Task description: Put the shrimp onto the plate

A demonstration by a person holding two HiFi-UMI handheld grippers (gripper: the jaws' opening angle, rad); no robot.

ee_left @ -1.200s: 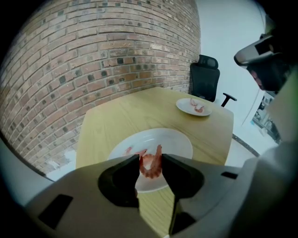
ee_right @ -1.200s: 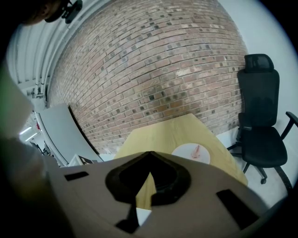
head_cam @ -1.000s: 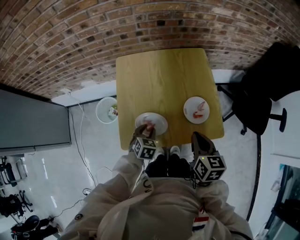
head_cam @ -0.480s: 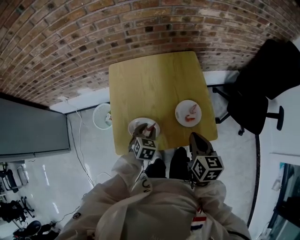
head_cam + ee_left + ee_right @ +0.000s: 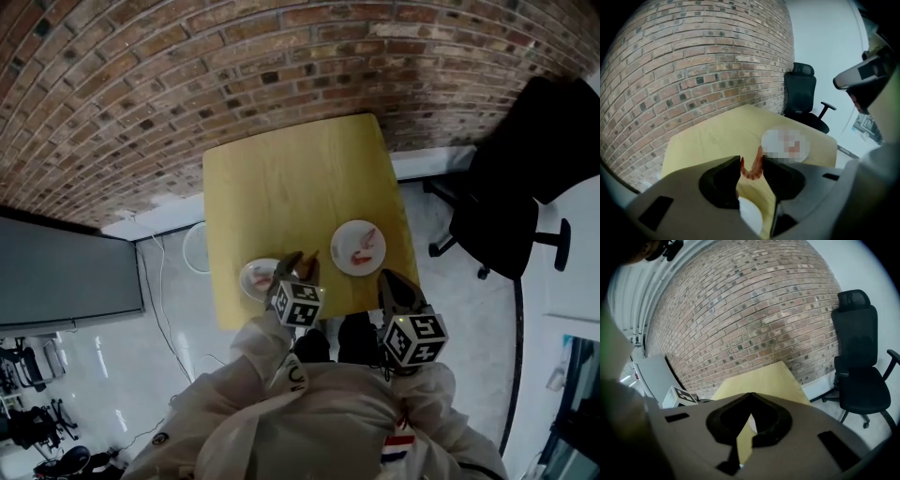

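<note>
- Two round white plates sit on the table (image 5: 291, 187). The near-left plate (image 5: 251, 281) is by the table's front edge and partly under the left gripper (image 5: 296, 265), so its contents can't be told.
- The other plate (image 5: 337, 246) is twd the table's front-right, w/ reddish shrimp pieces (image 5: 366, 239) on it.
- A round white bin (image 5: 190, 251) stands on the floor just off the table's left edge, mostly hidden.
- The table is pale yellow wood w/ fine grain, a flat square top and rounded corners. A rough red-brown brick wall (image 5: 187, 75) is behind the table's far edge.
- The shrimp (image 5: 752, 169) is curled in a U, orange-pink and ribbed, w/ a darker red tip (small, glossy-looking).
- The shrimp is up off the table, over its front edge, above the near-left plate's right side.
- The left gripper's (image 5: 751, 164) jaws are part-way apart, w/ a pad pressing each side of the shrimp.
- The right gripper (image 5: 389, 279) hangs just off the table's front edge nr the front-right corner. In its own view (image 5: 750, 397) the jaws meet tip to tip, w/ nothing between them.
</note>
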